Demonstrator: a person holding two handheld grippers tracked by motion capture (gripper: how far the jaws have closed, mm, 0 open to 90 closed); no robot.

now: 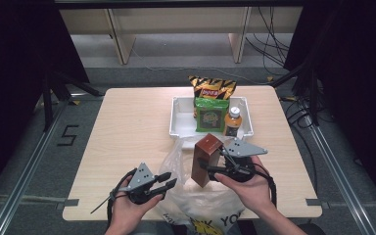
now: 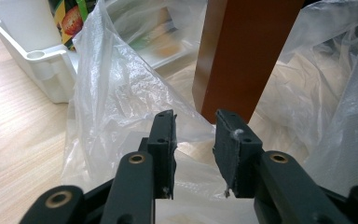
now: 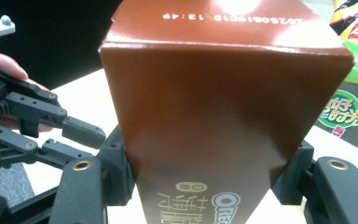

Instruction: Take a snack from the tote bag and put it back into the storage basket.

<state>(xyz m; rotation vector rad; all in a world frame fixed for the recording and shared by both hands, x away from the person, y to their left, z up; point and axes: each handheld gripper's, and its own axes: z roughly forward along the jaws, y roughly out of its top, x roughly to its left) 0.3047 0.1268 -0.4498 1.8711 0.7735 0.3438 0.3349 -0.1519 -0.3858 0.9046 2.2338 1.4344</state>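
A tall brown Oreo box [image 1: 205,157] stands upright over the mouth of a clear plastic bag [image 1: 196,198] at the table's front edge. My right gripper [image 1: 211,171] is shut on the box, one pad against each side; in the right gripper view the box [image 3: 223,107] rises between the jaws. My left gripper [image 1: 165,182] sits to the left of the bag, open, its jaws pointing right toward the box. In the left gripper view the jaws of the left gripper [image 2: 195,135] stand apart with nothing between them, the bag [image 2: 116,102] and the box [image 2: 242,51] just beyond.
Behind the bag lies a white tray [image 1: 176,122] holding a green snack packet [image 1: 209,115] and an orange-capped bottle [image 1: 233,121]. A yellow chip bag [image 1: 212,88] leans at its far rim. The left half of the wooden table [image 1: 127,132] is bare.
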